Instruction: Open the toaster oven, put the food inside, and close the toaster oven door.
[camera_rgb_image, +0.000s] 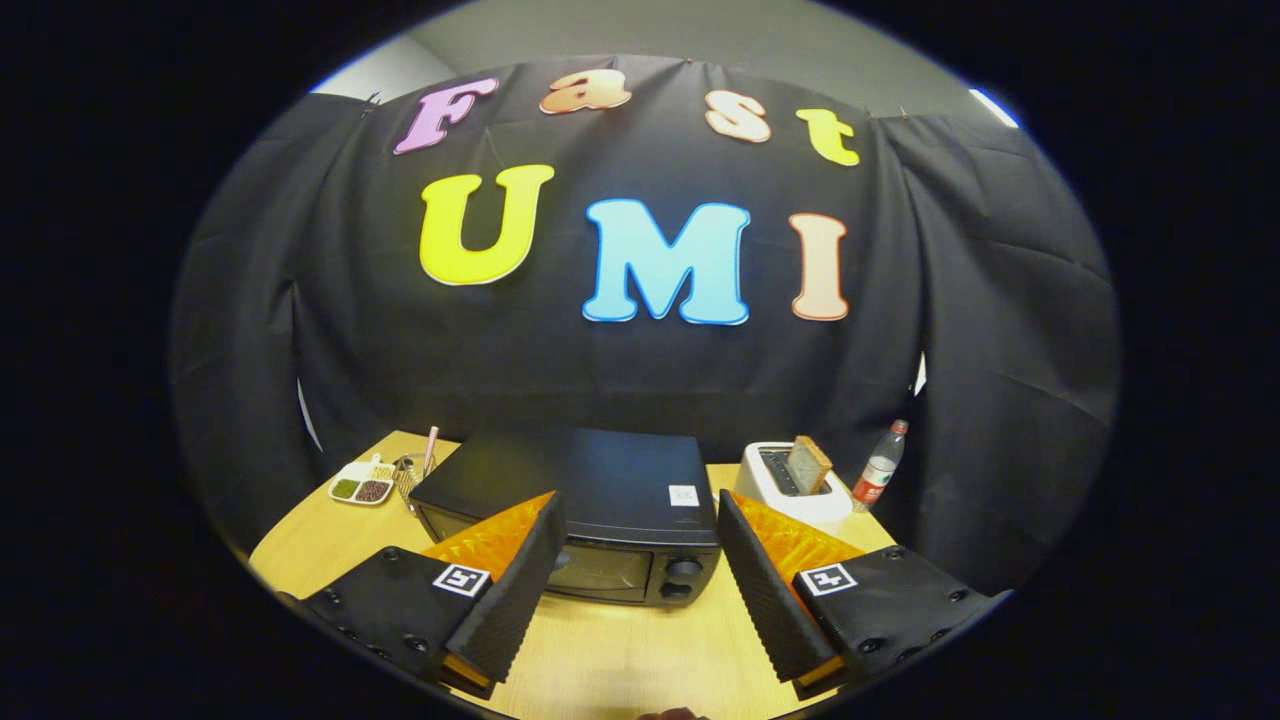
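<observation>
A black toaster oven (590, 500) stands on the wooden table (610, 650), its glass door shut and two knobs (683, 578) at the door's right side. My gripper (635, 560) hovers above the table in front of the oven, open, with nothing between its fingers; the oven's front shows through the gap between them. A slice of toast (809, 464) stands upright in a white pop-up toaster (785, 490) to the right of the oven.
A small white divided dish (362, 486) of grains and a wire holder with a pink stick (418, 468) sit left of the oven. A clear bottle (880, 468) with a red label stands right of the white toaster, near the black cloth wall.
</observation>
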